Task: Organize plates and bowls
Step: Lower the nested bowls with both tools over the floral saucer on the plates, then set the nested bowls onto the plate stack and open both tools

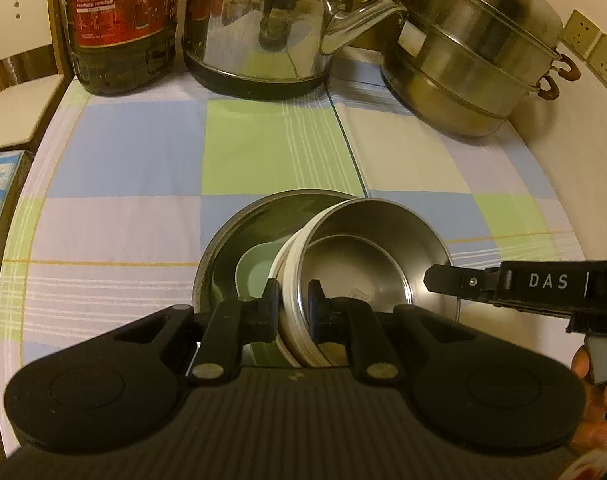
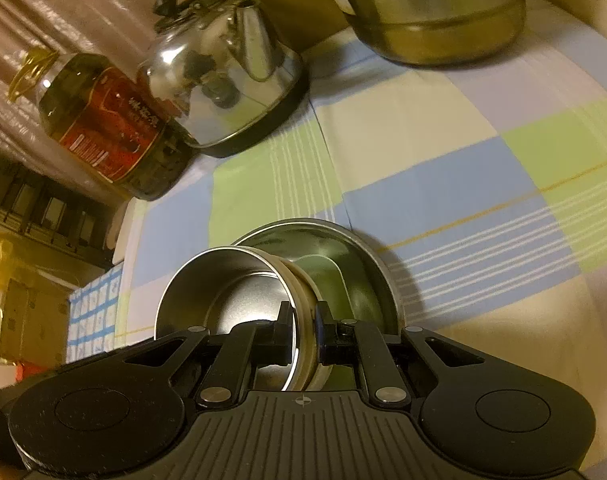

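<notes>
1. Far left, back of the table: oil bottle (image 1: pixel 121 24) with a red label, standing on the checked tablecloth (image 1: pixel 115 152).
2. Next right: steel kettle (image 1: pixel 259 28) on a black base, spout pointing right toward the stacked steamer pot (image 1: pixel 475 52) at the back right corner.
3. Near centre: wide steel plate (image 1: pixel 227 240) lying flat on the cloth. A green dish (image 1: pixel 253 276) sits inside it, mostly hidden.
4. Small steel bowl (image 1: pixel 367 256) with a cream outer wall, tilted up on edge, lower side down in the steel plate, opening facing right in the left wrist view.
5. Left gripper (image 1: pixel 293 304): narrow, pinched on the bowl's near wall, one finger outside on the cream side, one inside on the steel.
6. Right gripper (image 2: pixel 303 320): also narrow, clamped on the bowl's rim, one finger inside, one outside. From the left wrist view its black tip reaches in from the right to the bowl's right edge.
7. Right wrist view: the bowl (image 2: pixel 239 296) overlaps the left part of the plate (image 2: pixel 343 256); its opening faces left.
</notes>
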Action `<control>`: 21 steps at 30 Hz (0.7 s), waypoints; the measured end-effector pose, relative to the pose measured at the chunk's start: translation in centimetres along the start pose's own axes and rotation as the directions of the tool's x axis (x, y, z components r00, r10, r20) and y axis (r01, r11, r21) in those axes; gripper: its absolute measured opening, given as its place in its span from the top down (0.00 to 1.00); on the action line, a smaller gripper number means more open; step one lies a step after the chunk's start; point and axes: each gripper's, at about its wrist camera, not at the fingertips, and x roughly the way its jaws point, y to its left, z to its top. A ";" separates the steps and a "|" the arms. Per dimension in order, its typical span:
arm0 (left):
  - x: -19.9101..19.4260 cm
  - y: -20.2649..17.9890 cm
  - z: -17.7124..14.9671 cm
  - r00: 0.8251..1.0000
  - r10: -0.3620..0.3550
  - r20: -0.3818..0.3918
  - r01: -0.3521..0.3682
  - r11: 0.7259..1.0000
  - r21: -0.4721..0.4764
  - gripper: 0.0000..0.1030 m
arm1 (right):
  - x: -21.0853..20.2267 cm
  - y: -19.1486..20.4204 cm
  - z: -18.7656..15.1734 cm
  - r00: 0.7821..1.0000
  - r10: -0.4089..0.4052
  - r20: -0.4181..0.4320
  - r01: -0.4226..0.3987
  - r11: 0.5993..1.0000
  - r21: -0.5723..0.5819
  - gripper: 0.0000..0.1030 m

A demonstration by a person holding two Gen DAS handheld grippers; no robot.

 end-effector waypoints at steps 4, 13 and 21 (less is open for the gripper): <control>0.0 0.1 0.2 1.000 -0.005 -0.016 0.004 1.000 -0.010 0.88 | 0.0 0.3 0.7 1.000 -0.015 -0.027 0.016 1.000 0.006 0.89; 0.2 0.2 0.6 0.999 -0.006 -0.037 0.004 1.000 -0.028 0.88 | 0.5 0.9 2.0 0.995 -0.048 -0.091 0.049 0.999 0.007 0.89; 0.3 0.0 0.5 1.000 0.004 -0.028 -0.005 1.000 -0.029 0.88 | 0.7 1.0 2.1 0.994 -0.051 -0.096 0.050 0.999 -0.011 0.89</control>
